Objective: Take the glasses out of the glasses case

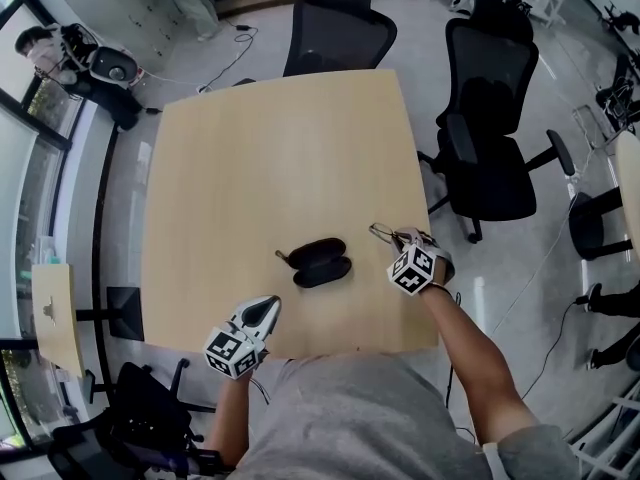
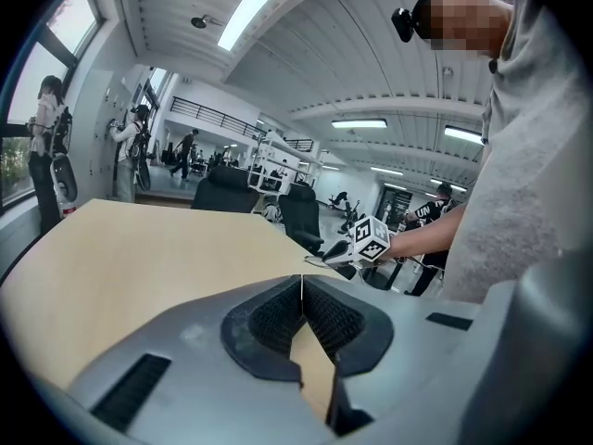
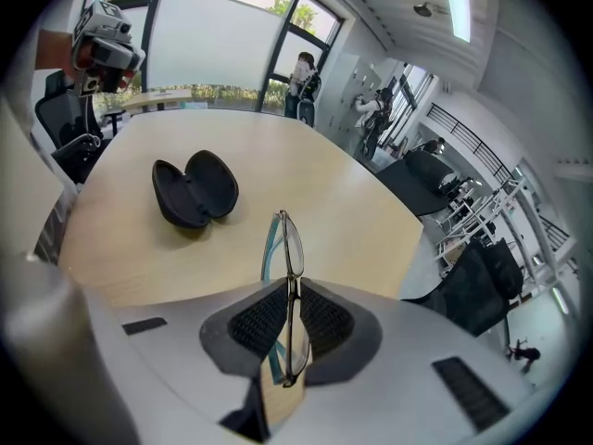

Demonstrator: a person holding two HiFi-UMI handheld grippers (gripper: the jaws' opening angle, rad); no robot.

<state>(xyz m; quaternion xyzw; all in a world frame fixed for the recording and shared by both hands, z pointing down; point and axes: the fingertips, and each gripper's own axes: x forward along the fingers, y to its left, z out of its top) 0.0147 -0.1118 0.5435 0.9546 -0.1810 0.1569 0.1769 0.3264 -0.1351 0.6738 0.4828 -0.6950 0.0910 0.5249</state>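
Office room; pale wooden table (image 1: pixel 280 148), mostly bare, seen from above.

1. Left claw (image 1: pixel 268 306). Sits at the near edge of the table. Its two padded jaws are pressed together with nothing between them, so it takes no part in the hold.

2. Glasses case (image 1: pixel 321 262). Black clamshell, lying open on the table, both halves showing and nothing inside. It is ahead of the left claw and to that claw's right, and well apart from the right claw, ahead of it and to its left in its own view.

3. Glasses (image 1: pixel 383 233). Thin metal frame with blue-green arms, folded and standing on edge. They are clamped between the pads of the right claw, with one lens sticking out past the tips.

4. Right claw (image 1: pixel 402 240). Narrow, closed on the glasses, tilted downward near the table's right edge. Whether the frame touches the wood cannot be told.

5. Black chair (image 1: pixel 490 138). On the floor beyond the right claw, off the table.

Status: the removal looks done, with the case empty and the glasses clear of it. Probably left: setting the glasses on the table and letting go.
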